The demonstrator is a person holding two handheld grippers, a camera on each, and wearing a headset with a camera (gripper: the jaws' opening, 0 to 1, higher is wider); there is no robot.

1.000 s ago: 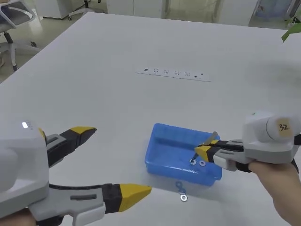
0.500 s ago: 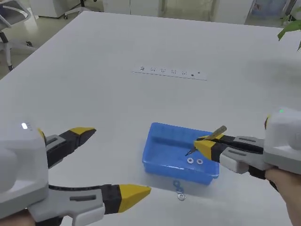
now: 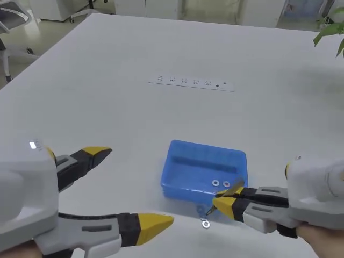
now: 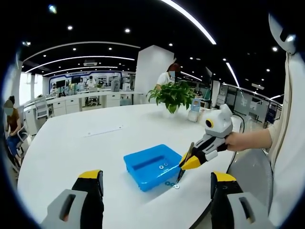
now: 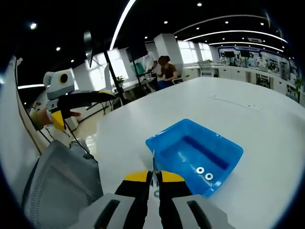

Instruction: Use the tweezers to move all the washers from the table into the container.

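Tweezers (image 3: 235,186), clamped in right hand-held gripper (image 3: 219,202), slant tip-down toward washer (image 3: 206,224); left hand-held gripper (image 3: 134,185) wide.

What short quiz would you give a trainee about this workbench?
1. How many washers lie in the blue container? A one, B two, C five.
2. True or false: the left hand-held gripper stands with its jaws wide open.
3. Which hand-held gripper holds the tweezers?

Key: 1 B. 2 true. 3 the right hand-held gripper.
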